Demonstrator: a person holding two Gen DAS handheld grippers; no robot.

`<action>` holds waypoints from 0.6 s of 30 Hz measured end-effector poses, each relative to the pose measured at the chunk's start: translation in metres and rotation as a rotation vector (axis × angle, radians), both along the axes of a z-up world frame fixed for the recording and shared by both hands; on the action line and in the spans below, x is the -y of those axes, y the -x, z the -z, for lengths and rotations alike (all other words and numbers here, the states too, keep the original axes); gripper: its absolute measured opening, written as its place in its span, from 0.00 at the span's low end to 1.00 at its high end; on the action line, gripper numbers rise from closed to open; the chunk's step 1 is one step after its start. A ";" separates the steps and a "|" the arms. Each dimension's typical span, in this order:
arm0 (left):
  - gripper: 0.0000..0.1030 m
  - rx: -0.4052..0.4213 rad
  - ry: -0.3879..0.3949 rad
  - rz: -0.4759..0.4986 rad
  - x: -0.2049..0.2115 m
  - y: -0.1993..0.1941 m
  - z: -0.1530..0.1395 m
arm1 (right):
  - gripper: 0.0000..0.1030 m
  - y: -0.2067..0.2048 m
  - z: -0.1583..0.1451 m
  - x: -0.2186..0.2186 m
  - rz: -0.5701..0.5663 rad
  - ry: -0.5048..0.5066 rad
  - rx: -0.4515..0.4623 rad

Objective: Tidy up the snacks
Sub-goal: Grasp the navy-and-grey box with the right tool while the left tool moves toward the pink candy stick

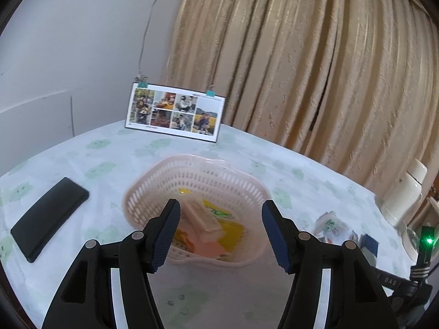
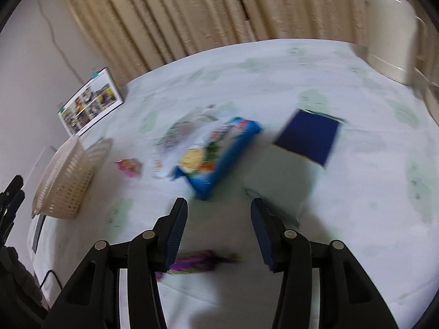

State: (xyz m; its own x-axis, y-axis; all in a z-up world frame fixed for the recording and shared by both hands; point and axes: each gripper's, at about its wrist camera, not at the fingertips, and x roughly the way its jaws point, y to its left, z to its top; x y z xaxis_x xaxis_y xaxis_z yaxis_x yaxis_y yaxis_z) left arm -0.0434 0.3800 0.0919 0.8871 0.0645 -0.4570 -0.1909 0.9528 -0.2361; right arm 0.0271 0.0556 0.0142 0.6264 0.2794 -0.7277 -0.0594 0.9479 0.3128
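While the left gripper [image 1: 221,231] hangs over the near rim of the pink basket [image 1: 153,183], its fingers are spread wide apart and hold nothing. Inside the basket lie a pale wrapped bar [image 1: 203,218], a yellow packet [image 1: 233,231] under it and an orange packet [image 1: 208,248] at the near side. At 9 o'clock from the basket a black phone [image 1: 49,216] lies flat on the surface [image 1: 192,296]; at 12 o'clock a photo calendar [image 1: 175,112] stands upright, and at 3 o'clock some loose snack packets [image 1: 333,227] wait outside it.

In the right wrist view, which is blurred, the right gripper [image 2: 219,229] also has its fingers apart and empty. A blue snack bag [image 2: 219,153] lies at 12 o'clock just ahead of them, with a small pink packet [image 2: 129,166] at 10 o'clock and a dark blue box [image 2: 308,139] at 1 o'clock. A purple wrapper [image 2: 200,263] lies below, near the left finger. A white kettle [image 2: 389,27] stands at the far right.
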 end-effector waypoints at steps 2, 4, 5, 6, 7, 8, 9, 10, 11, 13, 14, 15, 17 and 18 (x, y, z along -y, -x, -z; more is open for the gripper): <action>0.62 -0.004 -0.004 0.017 0.008 -0.002 -0.001 | 0.45 0.001 0.001 0.013 0.029 -0.013 -0.005; 0.62 -0.007 -0.014 0.039 0.018 -0.003 -0.002 | 0.45 0.002 0.001 0.022 0.049 -0.022 -0.006; 0.62 -0.008 -0.020 0.050 0.022 -0.003 -0.002 | 0.45 0.001 0.000 0.025 0.058 -0.025 -0.005; 0.62 -0.009 -0.025 0.057 0.026 -0.004 -0.002 | 0.45 0.002 -0.001 0.029 0.066 -0.029 -0.003; 0.62 -0.011 -0.033 0.072 0.032 -0.005 -0.003 | 0.45 0.003 -0.002 0.033 0.074 -0.031 0.002; 0.62 -0.012 -0.036 0.082 0.035 -0.005 -0.003 | 0.45 0.003 -0.003 0.034 0.080 -0.032 0.005; 0.62 -0.015 -0.038 0.094 0.039 -0.006 -0.004 | 0.45 0.004 -0.004 0.038 0.090 -0.031 0.011; 0.63 -0.018 -0.039 0.107 0.043 -0.006 -0.004 | 0.45 0.005 -0.005 0.041 0.098 -0.028 0.014; 0.64 -0.022 -0.039 0.117 0.046 -0.007 -0.004 | 0.45 0.006 -0.005 0.044 0.109 -0.021 0.017; 0.65 -0.028 -0.040 0.137 0.053 -0.009 -0.003 | 0.45 0.006 -0.006 0.051 0.145 0.002 0.015; 0.65 -0.032 -0.040 0.145 0.056 -0.010 -0.003 | 0.45 0.006 -0.006 0.054 0.156 0.004 0.013; 0.65 -0.039 -0.039 0.156 0.059 -0.012 -0.002 | 0.45 0.004 -0.005 0.057 0.165 0.002 0.009; 0.65 -0.053 -0.038 0.173 0.065 -0.016 0.001 | 0.47 0.001 -0.005 0.058 0.170 0.009 0.006; 0.65 -0.060 -0.039 0.184 0.068 -0.018 0.002 | 0.52 -0.002 -0.006 0.057 0.175 0.023 0.009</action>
State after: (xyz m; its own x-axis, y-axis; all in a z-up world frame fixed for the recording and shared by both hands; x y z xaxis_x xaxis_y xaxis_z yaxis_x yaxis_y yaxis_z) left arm -0.0251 0.3120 0.0898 0.8569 -0.0774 -0.5097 -0.0254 0.9811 -0.1917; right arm 0.0290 -0.0018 0.0199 0.6704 0.1488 -0.7269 0.1042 0.9511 0.2907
